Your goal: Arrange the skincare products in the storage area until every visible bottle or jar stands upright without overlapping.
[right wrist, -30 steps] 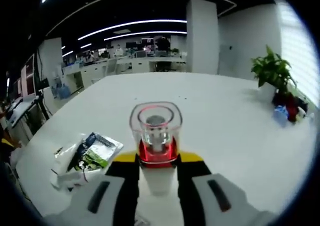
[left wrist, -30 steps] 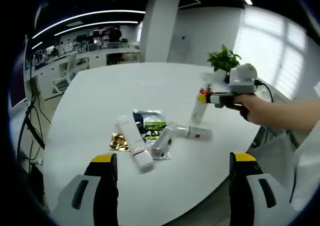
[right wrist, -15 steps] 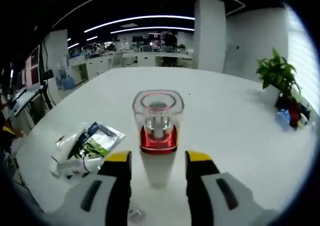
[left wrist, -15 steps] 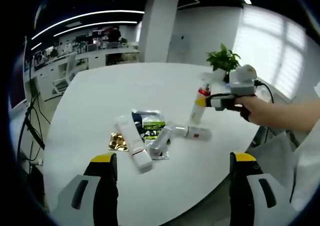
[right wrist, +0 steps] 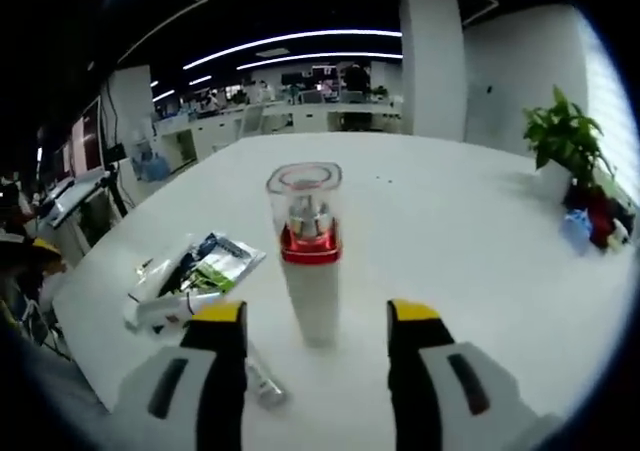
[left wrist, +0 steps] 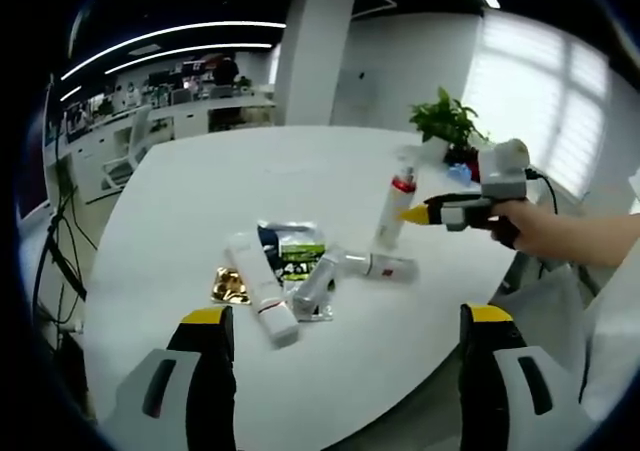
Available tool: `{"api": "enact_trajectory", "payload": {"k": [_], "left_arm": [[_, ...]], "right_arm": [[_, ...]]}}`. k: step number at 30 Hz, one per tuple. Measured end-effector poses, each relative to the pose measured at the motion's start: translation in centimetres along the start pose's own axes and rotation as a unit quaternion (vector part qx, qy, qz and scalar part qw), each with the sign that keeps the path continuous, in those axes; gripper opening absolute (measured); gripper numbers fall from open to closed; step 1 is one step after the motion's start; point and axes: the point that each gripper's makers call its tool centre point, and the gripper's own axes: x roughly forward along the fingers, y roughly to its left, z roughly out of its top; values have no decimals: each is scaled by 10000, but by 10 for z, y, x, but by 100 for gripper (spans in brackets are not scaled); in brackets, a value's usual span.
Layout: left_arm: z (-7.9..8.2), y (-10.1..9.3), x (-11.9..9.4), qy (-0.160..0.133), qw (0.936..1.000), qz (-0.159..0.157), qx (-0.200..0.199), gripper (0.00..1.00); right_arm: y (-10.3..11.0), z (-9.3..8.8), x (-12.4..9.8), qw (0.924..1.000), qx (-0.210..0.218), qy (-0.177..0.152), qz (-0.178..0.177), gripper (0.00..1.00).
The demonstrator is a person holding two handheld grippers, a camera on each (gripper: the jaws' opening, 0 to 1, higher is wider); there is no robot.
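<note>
A white pump bottle with a red collar and clear cap (right wrist: pixel 308 261) stands upright on the white table (right wrist: pixel 470 221), just beyond my open right gripper (right wrist: pixel 316 323), which is clear of it. The same bottle (left wrist: pixel 393 211) appears upright in the left gripper view, with the right gripper (left wrist: pixel 420 214) held by a hand beside it. A white tube (left wrist: pixel 260 286), a smaller tube (left wrist: pixel 314 283) and another with a red label (left wrist: pixel 385 266) lie flat around sachets (left wrist: pixel 297 251). My left gripper (left wrist: pixel 345 321) hangs open, well short of them.
A gold packet (left wrist: pixel 229 286) lies by the white tube. A potted plant (left wrist: pixel 447 123) with small items beside it stands at the table's far edge. Office desks and chairs (left wrist: pixel 150 121) sit beyond the table. A person's sleeve (left wrist: pixel 615 321) is at the right.
My right gripper opened, let go of the pump bottle and drew back, leaving it upright on the table. The left gripper has barely moved.
</note>
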Motion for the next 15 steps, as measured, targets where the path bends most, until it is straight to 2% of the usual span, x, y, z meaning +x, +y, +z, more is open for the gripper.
{"api": "enact_trajectory", "payload": {"k": [15], "left_arm": [[-3, 0, -3, 38, 10000, 5, -8, 93]], "right_arm": [[30, -5, -40, 9959, -206, -71, 883, 76]]}}
